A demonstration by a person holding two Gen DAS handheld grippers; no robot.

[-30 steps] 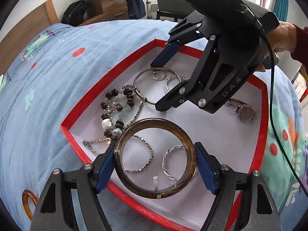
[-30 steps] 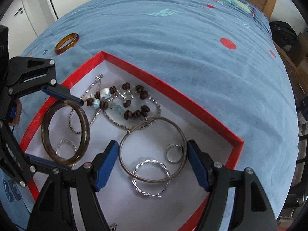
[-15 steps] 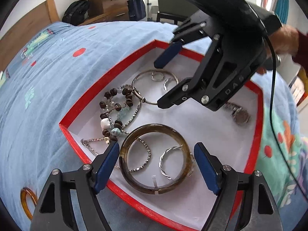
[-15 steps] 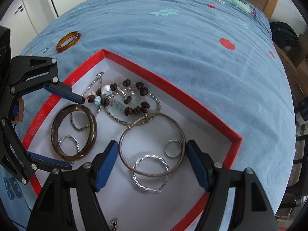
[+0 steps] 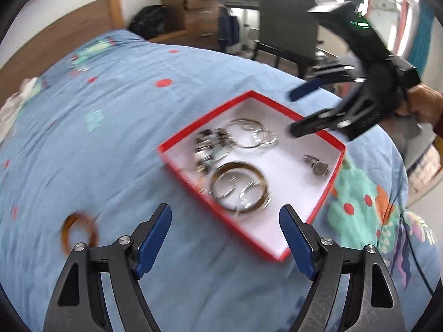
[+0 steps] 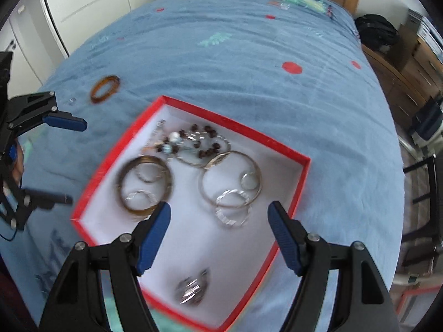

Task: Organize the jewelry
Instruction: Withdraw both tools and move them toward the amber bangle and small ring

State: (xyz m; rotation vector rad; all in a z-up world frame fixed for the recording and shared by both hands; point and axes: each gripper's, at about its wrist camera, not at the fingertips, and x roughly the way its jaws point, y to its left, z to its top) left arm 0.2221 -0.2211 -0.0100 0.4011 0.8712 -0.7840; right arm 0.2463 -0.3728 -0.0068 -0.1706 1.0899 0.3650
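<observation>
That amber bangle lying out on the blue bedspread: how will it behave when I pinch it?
The amber bangle looks like a rigid, glossy hoop, so it probably keeps its shape but may slip on the pads. It lies flat on the soft bedspread, so it likely sinks slightly, hindering getting under its edge. Tipped on edge, it might roll.

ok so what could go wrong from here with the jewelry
1. The amber bangle lies out on the blue bedspread, apart from the red box; it could be forgotten.
2. The beaded bracelet and chains lie tangled against the thin silver bangle, so lifting one may drag the others.
3. The box sits on soft bedding; a nudge from the open left gripper or right gripper might tip it.
</observation>
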